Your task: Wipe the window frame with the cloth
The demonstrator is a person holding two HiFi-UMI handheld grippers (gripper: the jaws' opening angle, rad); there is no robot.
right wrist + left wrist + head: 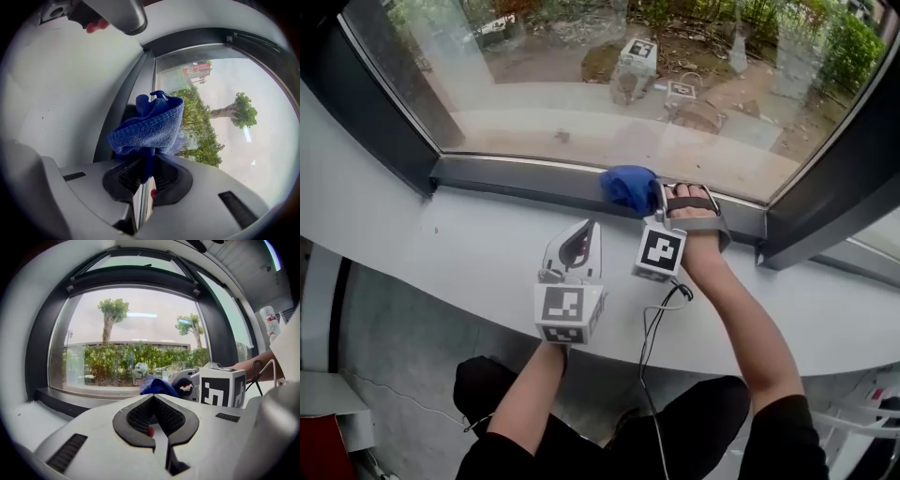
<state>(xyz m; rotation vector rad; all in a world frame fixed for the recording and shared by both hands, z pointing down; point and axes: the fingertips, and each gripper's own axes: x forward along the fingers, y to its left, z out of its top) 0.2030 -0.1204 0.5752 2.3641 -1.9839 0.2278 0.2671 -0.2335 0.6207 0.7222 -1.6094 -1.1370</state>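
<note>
A bunched blue cloth rests against the dark lower window frame, right of its middle. My right gripper is shut on the cloth, which bulges out ahead of the jaws toward the frame and the glass. My left gripper hovers over the white sill, a little left of and nearer than the right one, jaws shut with nothing between them. From the left gripper view the cloth and the right gripper's marker cube lie just ahead.
The dark frame rises at the left and right of the pane. A cable hangs from the right gripper over the sill's near edge. A white bottle stands far right.
</note>
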